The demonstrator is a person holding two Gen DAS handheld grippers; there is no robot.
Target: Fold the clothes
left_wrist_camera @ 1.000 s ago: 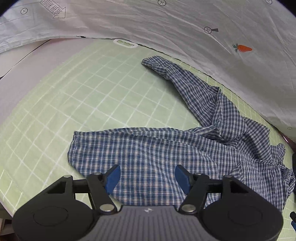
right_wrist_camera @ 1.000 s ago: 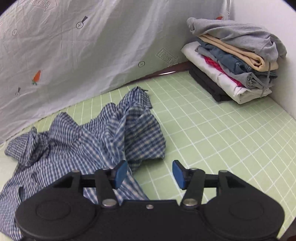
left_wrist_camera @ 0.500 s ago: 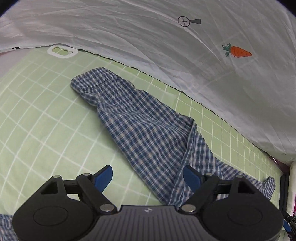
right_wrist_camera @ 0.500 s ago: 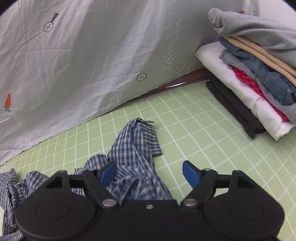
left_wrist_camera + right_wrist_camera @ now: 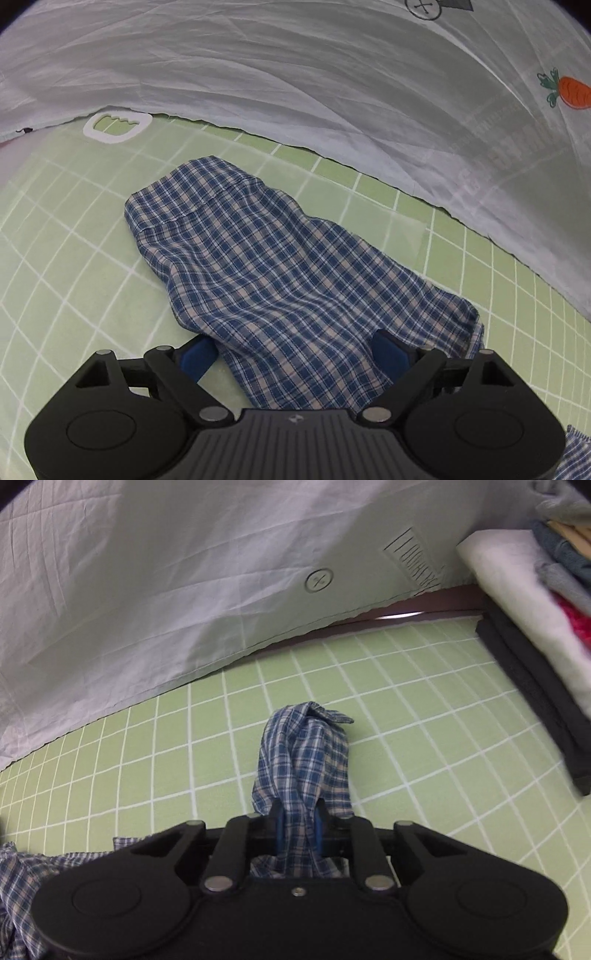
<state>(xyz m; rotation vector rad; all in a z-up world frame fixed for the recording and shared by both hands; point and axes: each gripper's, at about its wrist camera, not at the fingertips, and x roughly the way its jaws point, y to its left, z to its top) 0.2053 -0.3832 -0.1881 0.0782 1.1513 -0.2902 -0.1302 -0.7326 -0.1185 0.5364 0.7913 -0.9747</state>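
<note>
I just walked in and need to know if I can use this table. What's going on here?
A person with tongs in each hand is working on a plaid shirt spread on the green grid mat. The right tongs are closing on one bunched sleeve, pads pressing the cloth. The left tongs are opening, straddling the other sleeve without gripping it. Folded clothes are stacked at the mat's far right. No fold made yet.

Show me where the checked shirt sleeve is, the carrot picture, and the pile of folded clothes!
Checked shirt sleeve [image 5: 280,280]: left wrist view, middle of the flat plaid cloth.
Carrot picture [image 5: 572,92]: left wrist view, the orange body.
Pile of folded clothes [image 5: 517,590]: right wrist view, the white folded layer.
</note>
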